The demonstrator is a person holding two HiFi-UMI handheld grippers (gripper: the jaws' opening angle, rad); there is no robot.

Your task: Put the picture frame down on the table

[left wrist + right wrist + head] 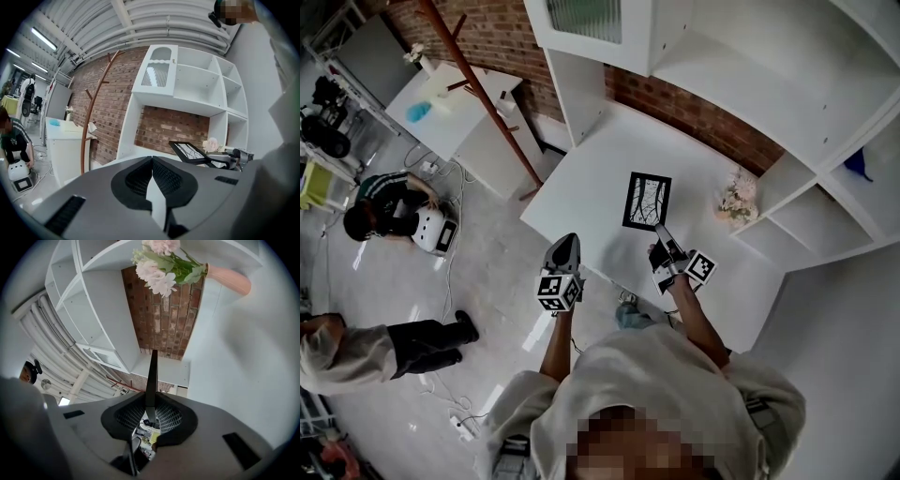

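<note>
The picture frame (pixel 647 200) is black with a white branch drawing. It hangs over the white table (pixel 586 173), and my right gripper (pixel 660 232) is shut on its near edge. From the left gripper view the frame (pixel 189 151) looks tilted and raised off the tabletop, with the right gripper (pixel 233 157) holding it. In the right gripper view the frame (pixel 151 373) shows edge-on, pinched between the jaws of the right gripper (pixel 150 414). My left gripper (pixel 566 241) hovers at the table's near-left edge, its jaws pressed together on nothing, as the left gripper view (pixel 151 161) confirms.
Pink flowers (pixel 737 198) in a pink vase (pixel 229 279) stand on the table right of the frame. White shelving (pixel 787 84) rises behind the table. A brown coat rack (pixel 484 94) and another white table (pixel 455 112) stand at left. Two people (pixel 386 202) are on the floor.
</note>
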